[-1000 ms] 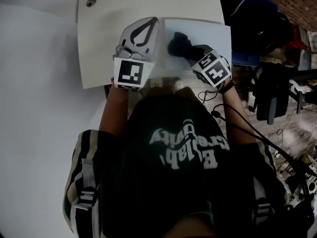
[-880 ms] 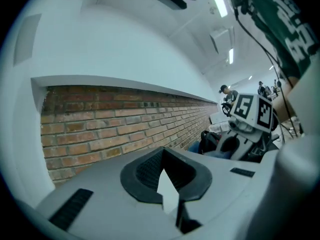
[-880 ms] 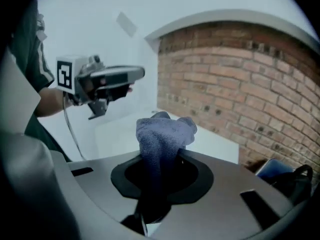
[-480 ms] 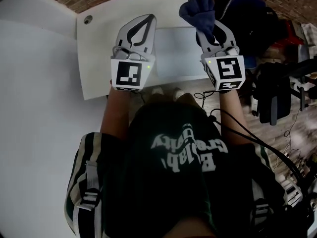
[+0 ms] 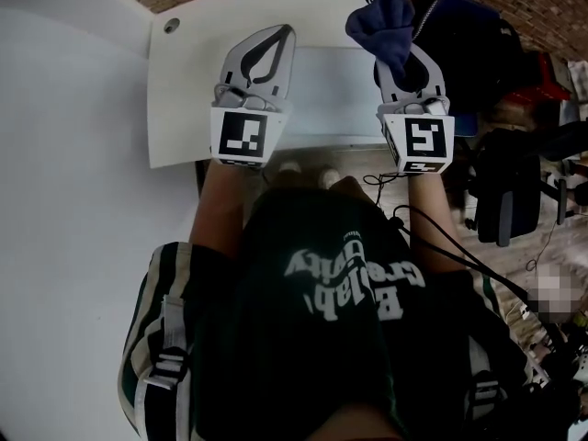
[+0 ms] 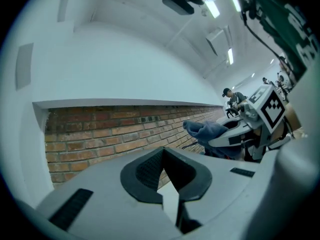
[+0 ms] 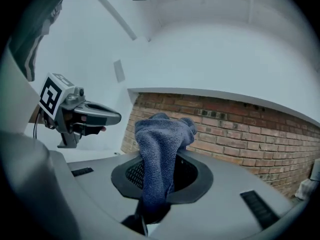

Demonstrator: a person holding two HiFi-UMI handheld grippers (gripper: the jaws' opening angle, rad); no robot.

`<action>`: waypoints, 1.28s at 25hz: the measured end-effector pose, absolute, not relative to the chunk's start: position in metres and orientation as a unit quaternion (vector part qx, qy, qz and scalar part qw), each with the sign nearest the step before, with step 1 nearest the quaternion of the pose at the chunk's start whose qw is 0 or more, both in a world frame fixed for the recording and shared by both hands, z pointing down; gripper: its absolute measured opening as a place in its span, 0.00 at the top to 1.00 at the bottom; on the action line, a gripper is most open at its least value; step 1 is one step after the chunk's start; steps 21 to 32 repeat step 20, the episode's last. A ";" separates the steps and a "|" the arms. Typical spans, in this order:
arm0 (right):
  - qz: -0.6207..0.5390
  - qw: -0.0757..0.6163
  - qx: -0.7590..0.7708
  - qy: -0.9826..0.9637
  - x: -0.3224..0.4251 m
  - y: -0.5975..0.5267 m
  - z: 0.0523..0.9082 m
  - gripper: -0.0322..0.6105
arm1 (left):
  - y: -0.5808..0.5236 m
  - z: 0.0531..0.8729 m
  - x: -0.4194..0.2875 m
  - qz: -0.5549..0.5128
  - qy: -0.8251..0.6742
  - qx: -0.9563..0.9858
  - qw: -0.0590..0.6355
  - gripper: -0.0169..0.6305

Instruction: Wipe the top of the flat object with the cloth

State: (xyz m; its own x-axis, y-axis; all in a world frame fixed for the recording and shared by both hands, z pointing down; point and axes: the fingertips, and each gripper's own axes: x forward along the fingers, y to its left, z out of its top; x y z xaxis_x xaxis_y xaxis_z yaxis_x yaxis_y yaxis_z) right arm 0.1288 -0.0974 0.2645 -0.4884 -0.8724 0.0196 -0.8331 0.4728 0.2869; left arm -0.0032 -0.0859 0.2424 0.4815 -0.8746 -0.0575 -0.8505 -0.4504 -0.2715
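Holding the dark blue knitted cloth (image 5: 386, 21) bunched in your right tongs (image 5: 409, 62): they're clenched on its lower folds, and the rest pokes out past the tips. Left tongs (image 5: 276, 49) are closed on nothing, just left of the pale flat rectangular panel (image 5: 331, 90) on the white worktop (image 5: 179, 108). Cloth is over the panel's far right corner, probably clear of it; height is hard to judge from above. It's soft, light and floppy, so grip low on the bunch and leave a wad free to wipe.

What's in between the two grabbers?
Head view: only the bare flat white board shows between the left gripper and the right gripper holding the blue cloth.
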 end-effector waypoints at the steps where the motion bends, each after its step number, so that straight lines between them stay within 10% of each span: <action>1: -0.121 0.081 0.497 -0.855 0.130 -0.097 0.266 0.86 | -0.086 0.243 -0.003 -0.045 0.509 -0.849 0.132 0.98; 32: -0.127 0.080 0.475 -0.867 0.146 -0.096 0.272 0.86 | -0.080 0.245 0.022 -0.056 0.512 -0.843 0.155 0.98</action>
